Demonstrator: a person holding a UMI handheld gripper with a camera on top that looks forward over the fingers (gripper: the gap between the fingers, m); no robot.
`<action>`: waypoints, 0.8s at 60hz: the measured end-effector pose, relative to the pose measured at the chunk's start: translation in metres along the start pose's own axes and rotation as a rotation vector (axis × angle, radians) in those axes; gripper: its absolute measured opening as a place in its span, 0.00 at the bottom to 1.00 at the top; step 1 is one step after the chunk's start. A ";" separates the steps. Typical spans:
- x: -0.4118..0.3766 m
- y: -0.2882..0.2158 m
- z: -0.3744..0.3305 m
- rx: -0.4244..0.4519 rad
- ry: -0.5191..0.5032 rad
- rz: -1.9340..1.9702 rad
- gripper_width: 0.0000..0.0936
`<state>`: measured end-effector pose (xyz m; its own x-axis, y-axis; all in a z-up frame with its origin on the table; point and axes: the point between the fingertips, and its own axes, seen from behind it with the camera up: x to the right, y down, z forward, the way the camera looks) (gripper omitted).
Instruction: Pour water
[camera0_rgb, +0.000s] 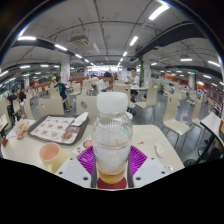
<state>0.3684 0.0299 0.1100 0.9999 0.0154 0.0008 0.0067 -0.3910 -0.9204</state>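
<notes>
A clear plastic bottle (112, 135) with a white cap stands upright between my fingers, with a little amber liquid at its bottom. My gripper (112, 160) is shut on the bottle: both purple pads (87, 159) press its sides. An orange-pink cup (50, 153) stands on the white table (160, 140), to the left of the bottle and a little ahead of the left finger.
A tray (55, 127) with food scraps lies on the table behind the cup. Dark small items (163, 151) lie on the table to the right. Beyond are canteen tables, chairs and several people (106, 82).
</notes>
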 end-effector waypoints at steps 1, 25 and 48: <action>0.001 0.005 0.000 -0.005 -0.002 0.001 0.43; 0.002 0.054 0.005 -0.048 0.007 0.037 0.61; -0.033 0.032 -0.107 -0.183 0.086 0.040 0.90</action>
<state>0.3376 -0.0813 0.1224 0.9968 -0.0791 0.0065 -0.0383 -0.5504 -0.8340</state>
